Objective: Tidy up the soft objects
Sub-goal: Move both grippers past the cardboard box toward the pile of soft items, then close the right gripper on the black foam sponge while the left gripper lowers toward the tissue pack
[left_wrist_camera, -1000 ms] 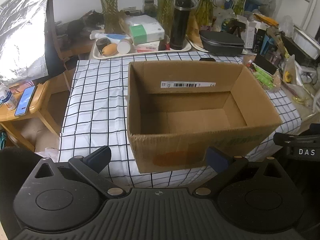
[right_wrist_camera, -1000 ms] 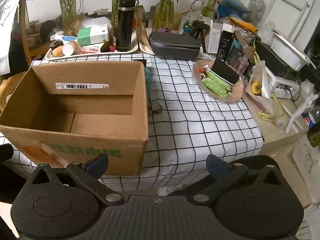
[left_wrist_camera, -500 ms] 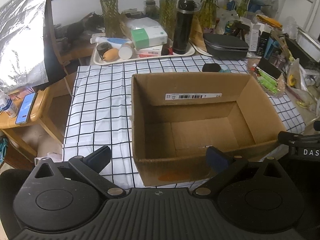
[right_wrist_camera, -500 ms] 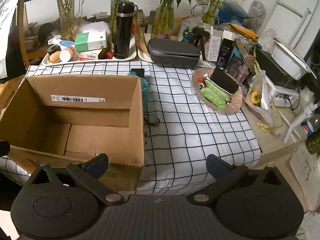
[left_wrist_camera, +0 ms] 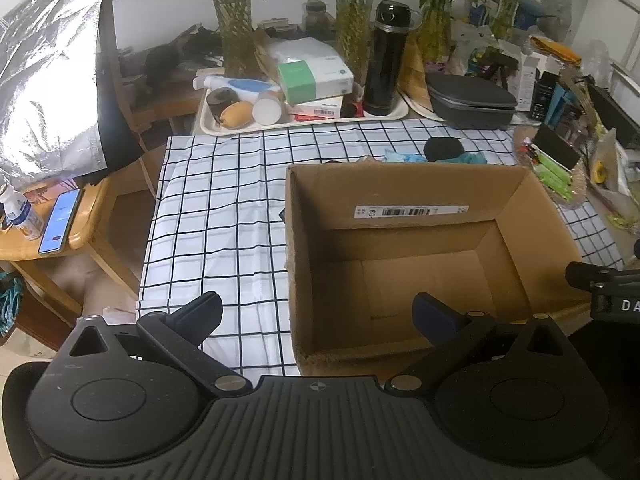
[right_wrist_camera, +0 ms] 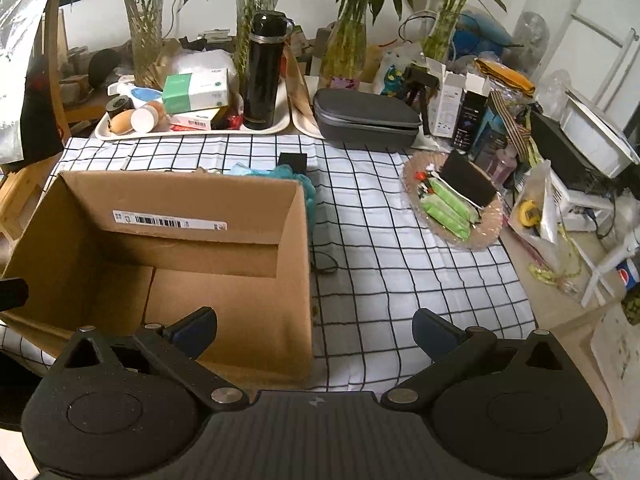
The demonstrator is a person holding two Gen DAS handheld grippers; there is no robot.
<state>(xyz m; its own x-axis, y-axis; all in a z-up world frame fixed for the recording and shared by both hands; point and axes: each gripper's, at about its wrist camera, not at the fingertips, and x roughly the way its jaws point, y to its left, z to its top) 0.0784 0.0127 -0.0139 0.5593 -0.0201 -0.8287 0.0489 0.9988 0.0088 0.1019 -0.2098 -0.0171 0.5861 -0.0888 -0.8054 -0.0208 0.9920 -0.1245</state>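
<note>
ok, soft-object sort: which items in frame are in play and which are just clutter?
In play:
- cardboard box, open, nothing in it
- teal soft items behind the box
- black soft pad beside them
- left gripper and right gripper, both open, holding nothing

Clutter:
- black flask
- grey zip case
- tissue box
- snack plate
- phone

A lived-in home: checked tablecloth (right_wrist_camera: 400, 264), bamboo vases (right_wrist_camera: 146, 20) (several), and cluttered tray (right_wrist_camera: 192, 130).
</note>
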